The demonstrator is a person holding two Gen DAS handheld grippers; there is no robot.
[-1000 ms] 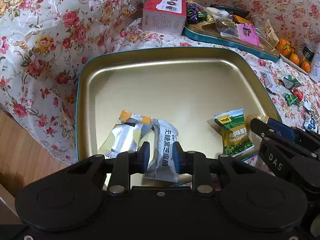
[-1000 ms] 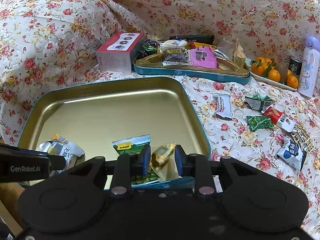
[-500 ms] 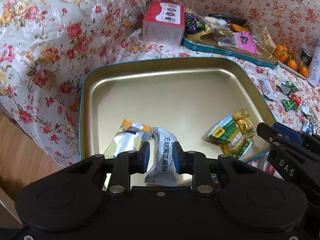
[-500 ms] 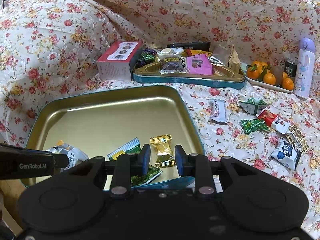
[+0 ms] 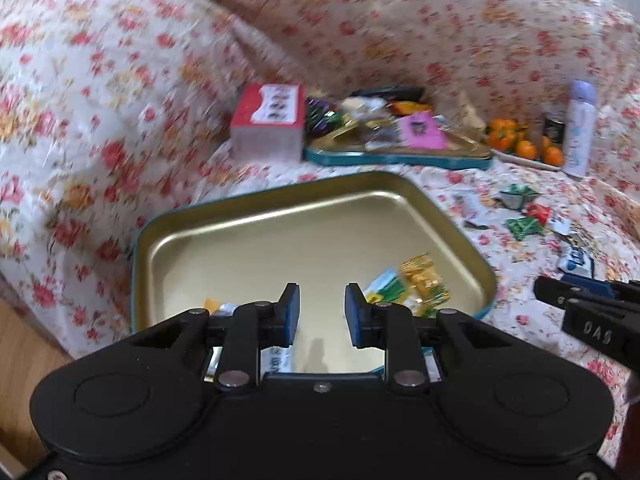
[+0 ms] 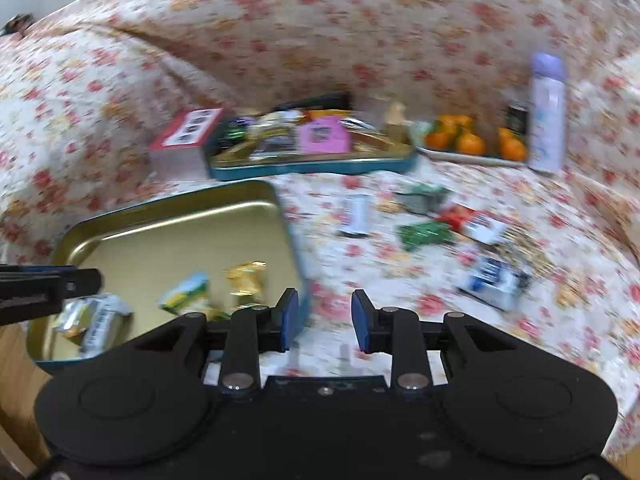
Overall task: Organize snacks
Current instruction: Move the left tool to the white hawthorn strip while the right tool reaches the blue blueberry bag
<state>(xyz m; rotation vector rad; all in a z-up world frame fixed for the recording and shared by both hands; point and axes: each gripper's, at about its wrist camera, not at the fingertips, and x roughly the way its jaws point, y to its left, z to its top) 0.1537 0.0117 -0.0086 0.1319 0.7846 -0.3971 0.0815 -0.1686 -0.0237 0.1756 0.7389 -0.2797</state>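
Right tongs (image 6: 320,314) opening, empty, beside the gold tray (image 6: 180,210)

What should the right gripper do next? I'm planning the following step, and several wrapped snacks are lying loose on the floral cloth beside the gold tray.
Probably reach the right gripper toward the white packet straight ahead on the floral cloth. Its jaws are opening with nothing between them, and it already points past the gold tray, where four snacks lie, so the loose ones come next.
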